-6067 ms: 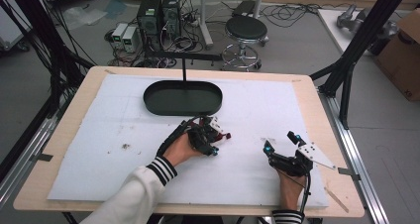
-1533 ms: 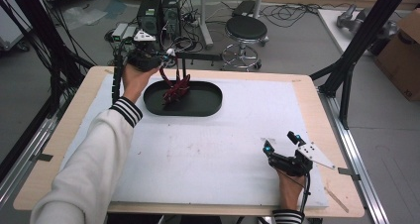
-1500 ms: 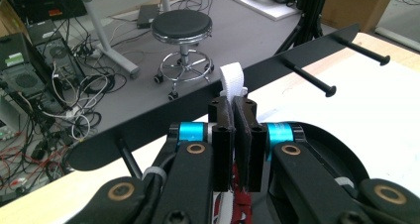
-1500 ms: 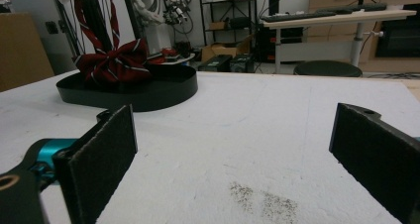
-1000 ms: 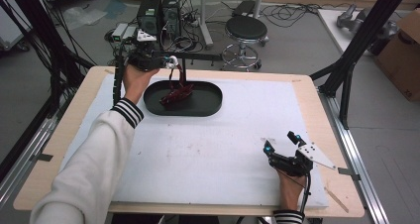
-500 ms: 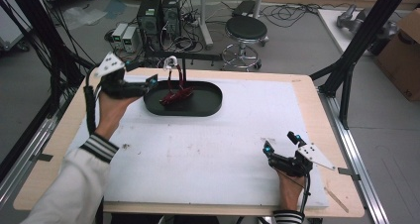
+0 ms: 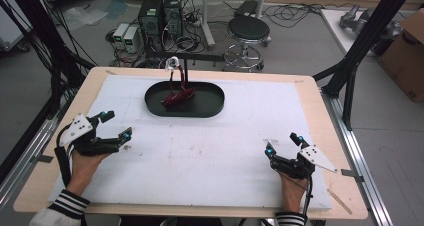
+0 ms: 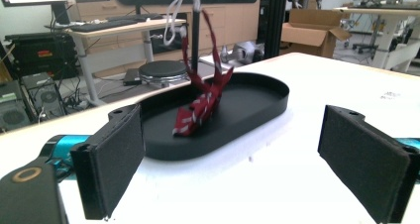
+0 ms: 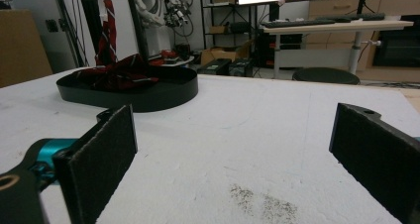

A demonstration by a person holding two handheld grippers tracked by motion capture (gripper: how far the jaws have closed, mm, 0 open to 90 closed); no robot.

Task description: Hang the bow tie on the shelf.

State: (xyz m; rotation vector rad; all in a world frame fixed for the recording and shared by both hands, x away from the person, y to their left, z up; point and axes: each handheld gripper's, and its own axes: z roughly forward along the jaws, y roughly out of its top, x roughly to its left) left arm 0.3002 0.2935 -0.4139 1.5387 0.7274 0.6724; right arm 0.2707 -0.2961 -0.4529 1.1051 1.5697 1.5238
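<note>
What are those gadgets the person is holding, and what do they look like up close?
Each hand holds a black two-jaw gripper. The left gripper and right gripper each carry a grey three-cornered plate on top, small teal-blue accents near the jaws, and a black trailing cable. The jaw pads are flat, black and felt-like. The sleeve cuffs are striped black and white.

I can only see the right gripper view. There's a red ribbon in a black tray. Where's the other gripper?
Observer: The left gripper is well off to the left of the tray, not touching it.
Operator: Is it holding something?
Observer: No. Its jaws have just been opening and stand wide, with nothing between them.
Operator: What holds the ribbon up?
Observer: A white loop at the top of the ribbon hangs from the top of the black post.
</note>
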